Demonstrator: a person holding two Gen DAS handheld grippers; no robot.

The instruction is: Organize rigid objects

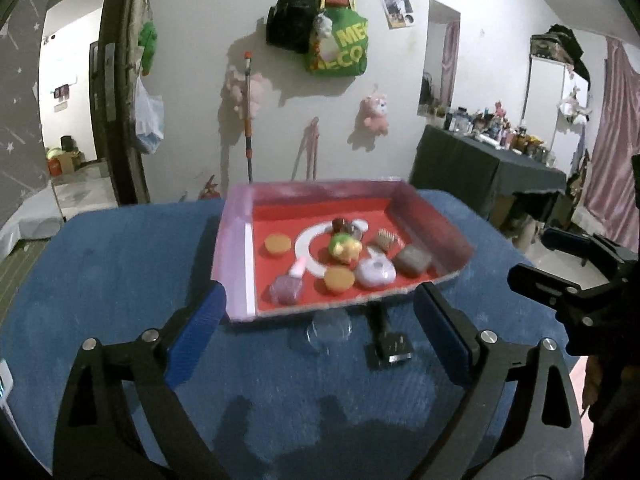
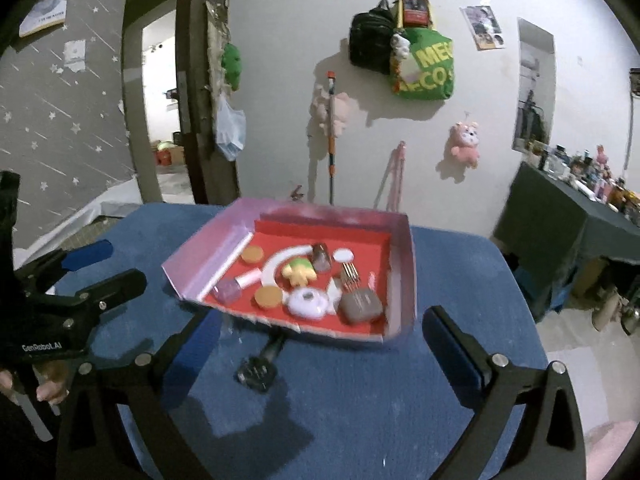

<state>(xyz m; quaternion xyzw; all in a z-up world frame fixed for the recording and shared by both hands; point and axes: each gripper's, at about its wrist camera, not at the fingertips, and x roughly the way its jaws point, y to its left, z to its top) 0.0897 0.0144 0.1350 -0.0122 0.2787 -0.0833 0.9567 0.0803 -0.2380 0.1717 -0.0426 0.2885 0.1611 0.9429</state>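
We saw a table (image 1: 120,264) draped in blue cloth, standing in a bedroom. Near its far edge sat a shallow cardboard tray (image 1: 236,240) with a red floor and pale pink walls, its near side open and low.

Inside the tray lay the small hard items, already gathered together. A brown box (image 1: 412,260) rested by the right wall. A white round case (image 1: 376,273) lay beside it near the tray's open front edge. Two orange discs (image 1: 339,280) sat toward the front and the left. A yellow and green toy figure (image 1: 345,249) sat in the middle, and a purple bottle (image 1: 286,289) lay in the front left corner.

Two things lay on the cloth just outside the tray's front edge: a black clip-like object (image 1: 388,344) and a clear plastic piece (image 1: 329,330), too blurred to identify.

Our left gripper (image 1: 320,332) hovered above the near part of the table with its blue pads spread wide and nothing between them. Our right gripper (image 2: 320,344) stood likewise wide and empty.

We judged the sorting nearly finished, with only those two loose pieces left to place.
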